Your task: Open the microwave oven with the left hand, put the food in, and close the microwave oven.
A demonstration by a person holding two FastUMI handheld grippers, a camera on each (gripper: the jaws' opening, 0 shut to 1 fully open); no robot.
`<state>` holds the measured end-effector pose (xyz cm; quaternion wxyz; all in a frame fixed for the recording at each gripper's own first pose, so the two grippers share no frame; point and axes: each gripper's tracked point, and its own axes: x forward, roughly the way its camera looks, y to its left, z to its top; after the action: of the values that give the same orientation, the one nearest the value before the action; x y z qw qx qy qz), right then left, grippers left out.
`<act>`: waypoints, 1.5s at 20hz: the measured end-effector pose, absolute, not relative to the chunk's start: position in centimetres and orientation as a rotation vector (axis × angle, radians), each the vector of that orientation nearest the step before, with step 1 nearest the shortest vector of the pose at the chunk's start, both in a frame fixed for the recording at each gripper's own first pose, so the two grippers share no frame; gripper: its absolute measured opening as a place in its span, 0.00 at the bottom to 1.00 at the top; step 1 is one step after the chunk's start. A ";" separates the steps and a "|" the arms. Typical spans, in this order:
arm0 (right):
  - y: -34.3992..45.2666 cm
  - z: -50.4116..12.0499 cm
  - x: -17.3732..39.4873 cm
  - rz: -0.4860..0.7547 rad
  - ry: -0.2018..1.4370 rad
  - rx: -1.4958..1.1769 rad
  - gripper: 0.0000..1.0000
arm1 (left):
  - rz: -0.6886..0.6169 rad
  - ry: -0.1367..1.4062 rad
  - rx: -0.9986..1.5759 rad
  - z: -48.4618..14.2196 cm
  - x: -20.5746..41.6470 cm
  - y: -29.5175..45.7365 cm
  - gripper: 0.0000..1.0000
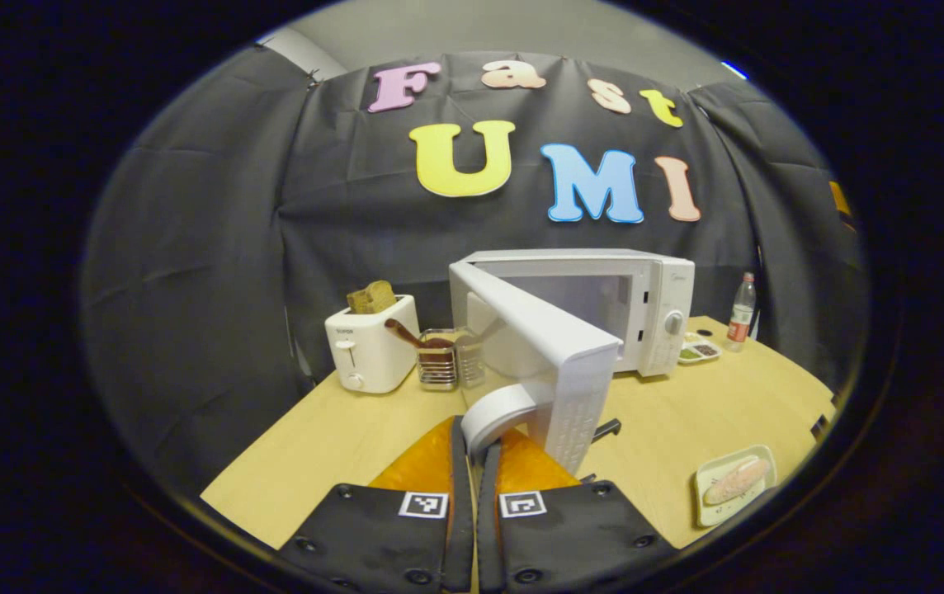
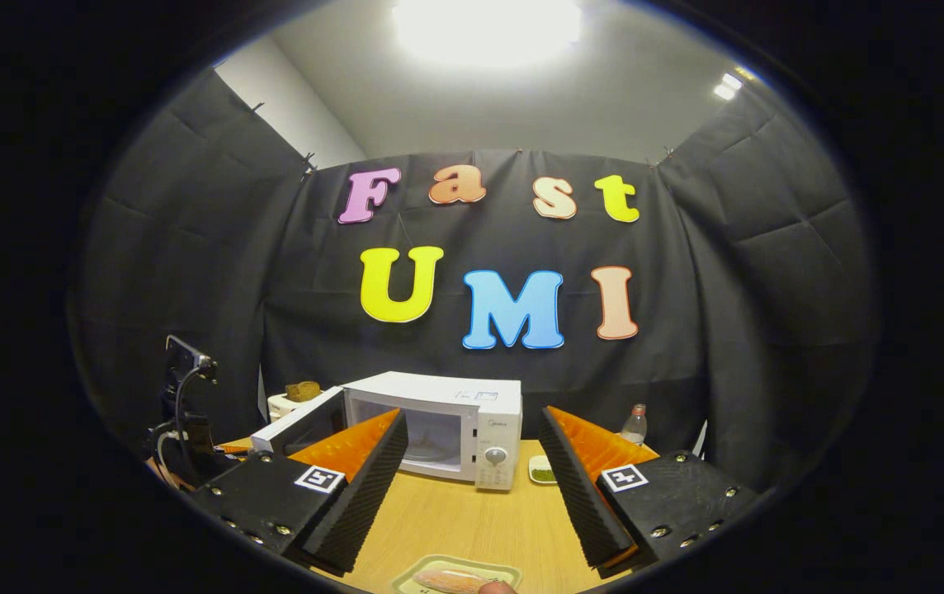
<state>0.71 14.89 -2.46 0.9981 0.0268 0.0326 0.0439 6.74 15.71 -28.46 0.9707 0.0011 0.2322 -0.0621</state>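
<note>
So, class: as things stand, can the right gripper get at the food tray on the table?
Probably yes. The right gripper is open and hangs just above the tray, with only bare table between them. The left gripper, shut on the door handle, is well aside.

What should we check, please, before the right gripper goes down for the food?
1. Microwave door swung open: ok.
2. Left gripper shut on door handle: ok.
3. Right gripper open: ok.
4. Food on its tray, below right gripper: ok.
5. Microwave cavity free: cannot tell.
</note>
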 end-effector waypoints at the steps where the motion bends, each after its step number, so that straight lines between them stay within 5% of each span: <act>1: 15.9 -2.3 0.7 0.087 0.060 0.056 0.97 | -0.137 0.465 0.002 -28.6 6.5 16.2 0.09; 6: 19.4 -1.8 0.7 0.089 0.044 0.019 0.97 | -0.196 0.456 -0.001 -28.9 6.9 18.1 0.12; 10: 20.6 -1.6 1.1 0.124 0.046 0.002 0.97 | -0.145 0.454 -0.009 -28.3 5.3 20.0 0.24; 15: 20.5 -1.3 2.3 0.229 0.029 -0.011 0.97 | -0.040 0.380 -0.018 -23.5 2.3 21.3 0.80; 17: 20.5 -2.3 2.6 0.301 0.048 -0.029 0.97 | 0.029 0.349 -0.002 -21.2 1.2 22.3 0.88; 30: 17.4 -15.8 1.2 0.676 0.356 -0.192 0.98 | 0.210 0.209 0.066 -10.2 -4.4 18.5 0.96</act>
<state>1.15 17.39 -15.83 0.9234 -0.0935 0.1736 0.3294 -4.43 18.46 -10.23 0.9885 0.0329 0.1040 0.1047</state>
